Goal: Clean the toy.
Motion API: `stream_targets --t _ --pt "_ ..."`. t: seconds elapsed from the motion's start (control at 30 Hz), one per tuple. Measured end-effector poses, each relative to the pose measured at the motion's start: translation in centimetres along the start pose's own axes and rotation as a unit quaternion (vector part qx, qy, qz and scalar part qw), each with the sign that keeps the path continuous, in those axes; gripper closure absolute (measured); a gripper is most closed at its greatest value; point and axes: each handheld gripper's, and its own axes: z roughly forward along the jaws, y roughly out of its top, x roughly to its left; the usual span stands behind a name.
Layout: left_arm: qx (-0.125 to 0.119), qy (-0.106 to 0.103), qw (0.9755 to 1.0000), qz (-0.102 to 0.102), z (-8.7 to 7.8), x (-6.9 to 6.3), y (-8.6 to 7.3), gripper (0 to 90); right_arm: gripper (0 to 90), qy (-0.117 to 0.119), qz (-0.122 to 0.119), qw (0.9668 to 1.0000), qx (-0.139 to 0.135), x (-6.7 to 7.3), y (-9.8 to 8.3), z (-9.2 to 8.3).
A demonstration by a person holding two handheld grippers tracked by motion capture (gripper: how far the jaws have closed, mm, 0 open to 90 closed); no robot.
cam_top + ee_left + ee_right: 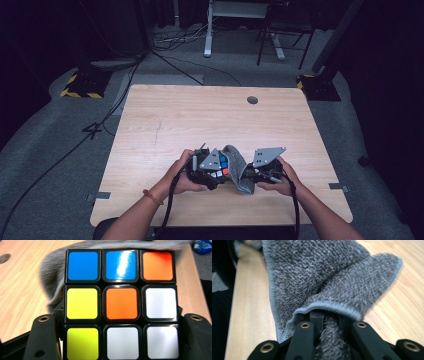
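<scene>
Your left gripper point(216, 172) has its jaws clamped on a puzzle cube point(121, 303), one black jaw pressing on each side of its lowest row. In the left gripper view, the face towards the camera reads blue, blue, orange across the far row, yellow, orange, white across the middle, and yellow, white, white across the near row.

Your right gripper point(333, 336) has its jaws closed on a grey cloth point(329, 282), with a fold of the pile bunched between them and the stitched hem curving over the jaw tips. From there the cloth spreads away over the wooden table point(200, 120).

In the high view both grippers sit close together near the table's near edge, left gripper to the left, right gripper point(252, 176) to the right. The cloth point(239, 167) stands up between them, just beside the cube point(222, 167). Behind the cube, in the left gripper view, the cloth point(52, 272) is close at its far left side.

You have no container on the table; a round grommet hole point(252, 100) sits near the far edge.
</scene>
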Motion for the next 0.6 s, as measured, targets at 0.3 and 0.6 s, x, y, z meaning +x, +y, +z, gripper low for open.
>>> stream_targets --t 0.3,0.6 --pt "0.028 -0.005 0.9996 0.004 1.1 -0.2 -0.3 33.4 79.0 0.007 -0.019 0.9991 -0.038 1.1 0.9 -0.9" --pt "0.004 -0.027 0.9996 0.005 0.8 -0.6 0.3 33.2 79.3 -0.065 -0.009 0.9978 -0.011 0.3 0.8 -0.4"
